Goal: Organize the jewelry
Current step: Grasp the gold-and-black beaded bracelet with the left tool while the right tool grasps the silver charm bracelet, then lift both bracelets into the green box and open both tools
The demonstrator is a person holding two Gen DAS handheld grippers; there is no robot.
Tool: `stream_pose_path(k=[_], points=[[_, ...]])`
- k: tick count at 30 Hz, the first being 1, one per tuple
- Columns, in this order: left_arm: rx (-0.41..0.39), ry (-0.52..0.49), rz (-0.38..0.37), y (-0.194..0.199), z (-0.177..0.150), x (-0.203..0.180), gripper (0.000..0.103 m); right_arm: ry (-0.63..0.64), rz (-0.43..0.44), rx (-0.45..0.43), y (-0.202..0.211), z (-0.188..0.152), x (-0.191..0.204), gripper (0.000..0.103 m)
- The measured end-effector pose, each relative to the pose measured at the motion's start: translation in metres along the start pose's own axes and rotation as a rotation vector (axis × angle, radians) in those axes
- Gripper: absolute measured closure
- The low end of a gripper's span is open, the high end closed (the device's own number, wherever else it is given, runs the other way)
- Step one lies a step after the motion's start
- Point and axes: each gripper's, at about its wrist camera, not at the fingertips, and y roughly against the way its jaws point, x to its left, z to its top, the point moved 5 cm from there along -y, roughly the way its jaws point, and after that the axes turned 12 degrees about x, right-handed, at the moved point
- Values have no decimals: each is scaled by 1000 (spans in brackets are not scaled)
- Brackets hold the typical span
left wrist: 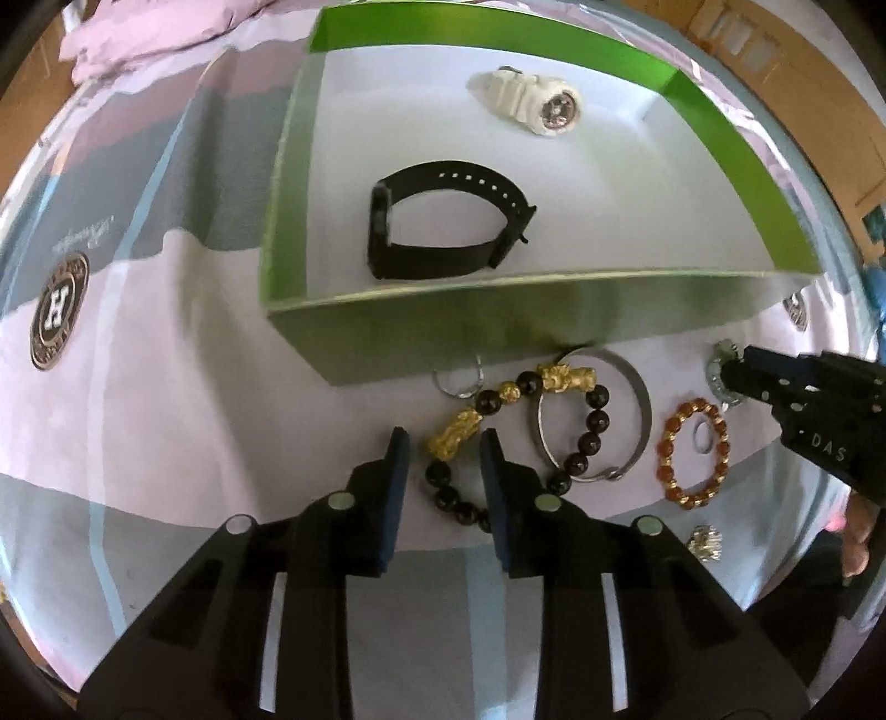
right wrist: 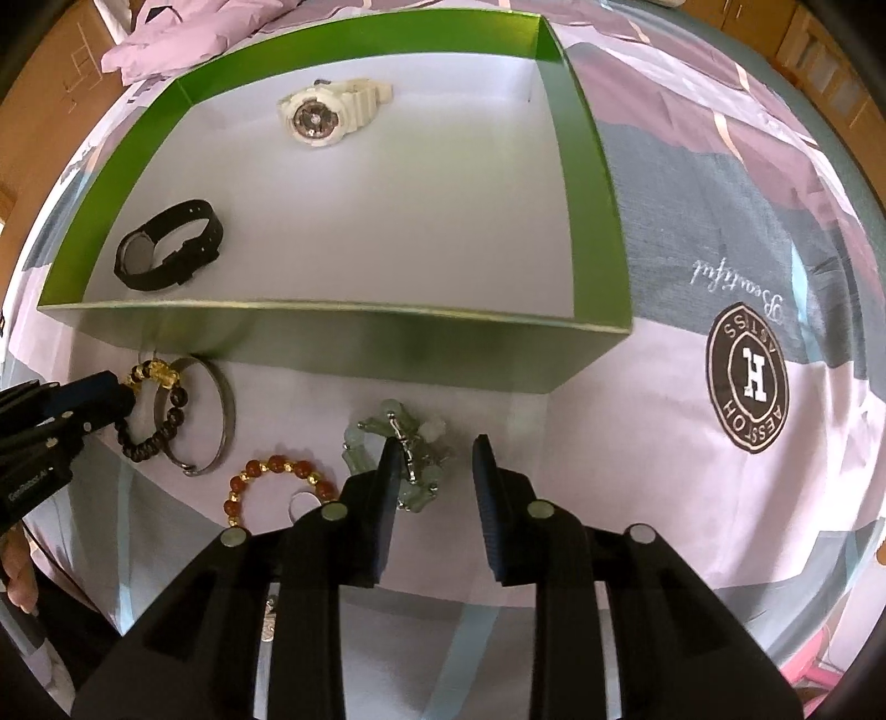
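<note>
A green box (left wrist: 421, 338) (right wrist: 343, 343) holds a white watch (left wrist: 526, 99) (right wrist: 326, 111) and a black watch (left wrist: 437, 227) (right wrist: 166, 246). In front of it on the bedsheet lie a black-and-gold bead bracelet (left wrist: 554, 421) (right wrist: 155, 421), a silver bangle (left wrist: 637, 410) (right wrist: 221, 421), an amber bead bracelet (left wrist: 695, 454) (right wrist: 277, 482) and a pale green bead bracelet (right wrist: 410, 443). My left gripper (left wrist: 443, 443) is open, its fingers on either side of the black-and-gold bracelet's gold charm. My right gripper (right wrist: 434, 448) is open, its left finger over the green bracelet.
A small silver ring (left wrist: 459, 382) lies by the box wall, a washer-like ring (left wrist: 702, 435) inside the amber bracelet, and a gold brooch (left wrist: 706, 543) nearer me. A pink pillow (left wrist: 138, 33) lies at the back. Cardboard boxes (right wrist: 50, 111) stand beyond the bed.
</note>
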Motion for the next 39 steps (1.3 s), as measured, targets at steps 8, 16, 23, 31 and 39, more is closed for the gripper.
stream_pose_path(k=[8, 16, 23, 31, 39], points=[[-40, -1, 2, 14, 0, -2, 90, 55, -32, -9, -4, -5, 6, 90], [-186, -57, -71, 81, -11, -16, 92, 82, 27, -110, 38, -10, 12, 94], [-323, -77, -106, 134, -19, -25, 92, 117, 142, -198, 90, -12, 11, 94], [-430, -48, -78, 158, -3, -28, 92, 113, 229, -373, 134, -2, 25, 96], [-370, -64, -98, 135, -7, -26, 92, 204, 148, -177, 87, 0, 37, 83]])
